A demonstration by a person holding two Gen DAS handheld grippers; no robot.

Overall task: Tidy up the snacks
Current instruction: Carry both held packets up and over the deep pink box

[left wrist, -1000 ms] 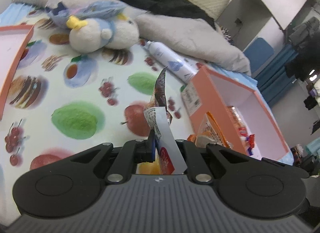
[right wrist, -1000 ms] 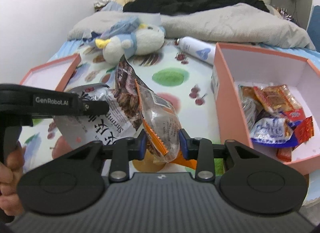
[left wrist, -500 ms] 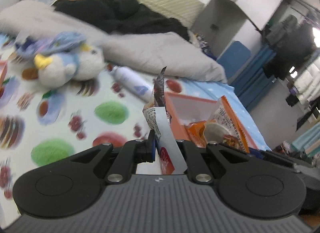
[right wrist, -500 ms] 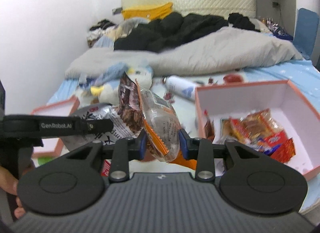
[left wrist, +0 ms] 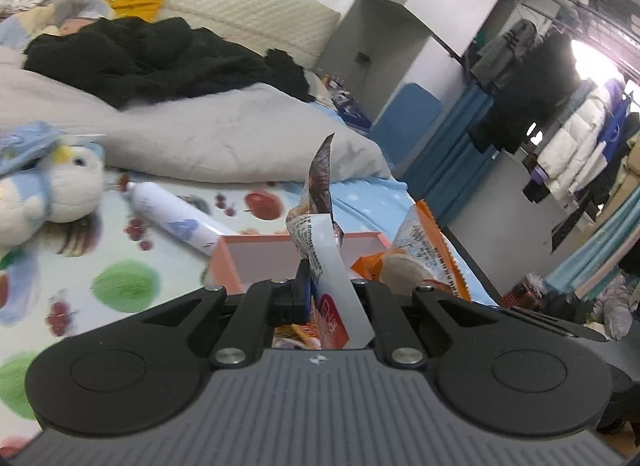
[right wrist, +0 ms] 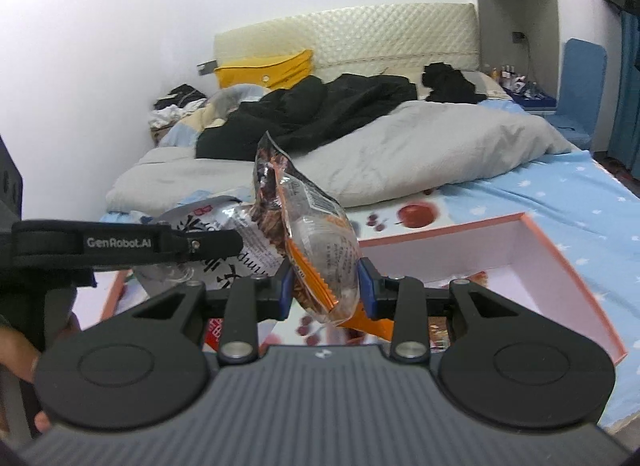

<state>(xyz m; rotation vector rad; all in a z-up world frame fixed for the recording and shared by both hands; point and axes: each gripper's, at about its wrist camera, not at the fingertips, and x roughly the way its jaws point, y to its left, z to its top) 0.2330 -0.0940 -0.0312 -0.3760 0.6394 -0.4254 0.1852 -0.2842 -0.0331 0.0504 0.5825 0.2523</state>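
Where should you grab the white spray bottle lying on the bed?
Grip the white spray bottle across the middle of its round body, coming down from above. It lies flat on the fruit-print sheet, with bare sheet on both long sides, so gripper fingers could likely straddle it there; its ends taper or sit near the pink box.

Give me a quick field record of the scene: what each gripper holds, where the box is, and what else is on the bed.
left gripper: shut on silver snack bag
right gripper: shut on orange snack packet
pink box: open, on the bed, some snacks inside
box lid: left of the grippers, mostly hidden
spray bottle: lying beside the box
plush toy: on the fruit-print sheet
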